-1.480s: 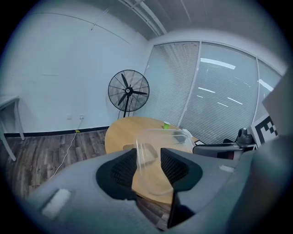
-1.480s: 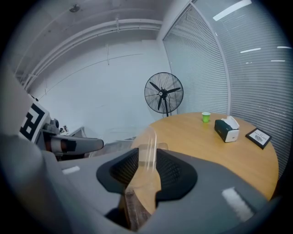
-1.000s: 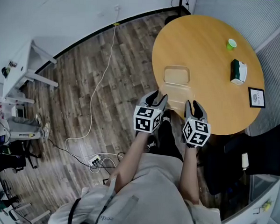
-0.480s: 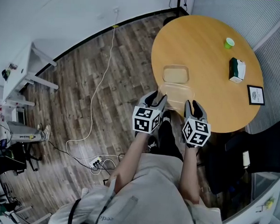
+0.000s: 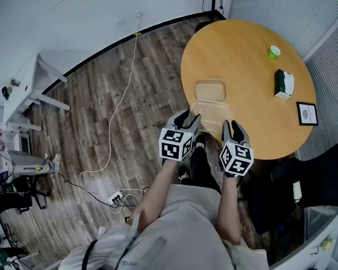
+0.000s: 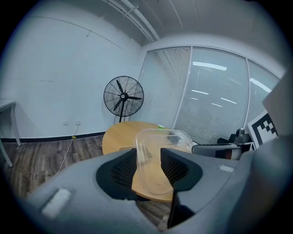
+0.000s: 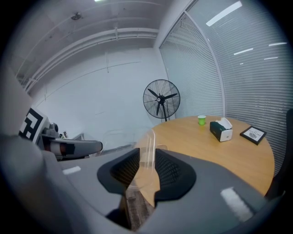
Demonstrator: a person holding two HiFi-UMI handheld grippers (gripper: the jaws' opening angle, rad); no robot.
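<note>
container (image 5: 212,112): clear
table (image 5: 251,79): tan wood
cup (image 5: 274,52): bright green
tissue box (image 5: 283,85): dark green, white
floor (image 5: 103,100): brown planks

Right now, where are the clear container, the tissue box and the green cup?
clear container (image 6: 153,160): left gripper view, see-through wall between the jaws.
tissue box (image 7: 220,130): right gripper view, dark side.
green cup (image 7: 201,120): right gripper view, side wall.

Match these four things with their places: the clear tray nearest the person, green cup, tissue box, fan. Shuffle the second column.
1 near clear tray
2 green cup
3 tissue box
4 fan

A upright beyond the round table
B between cup and framed card
C clamped by left claw and right claw
D near that table's far edge

Pairs: 1-C, 2-D, 3-B, 4-A
</note>
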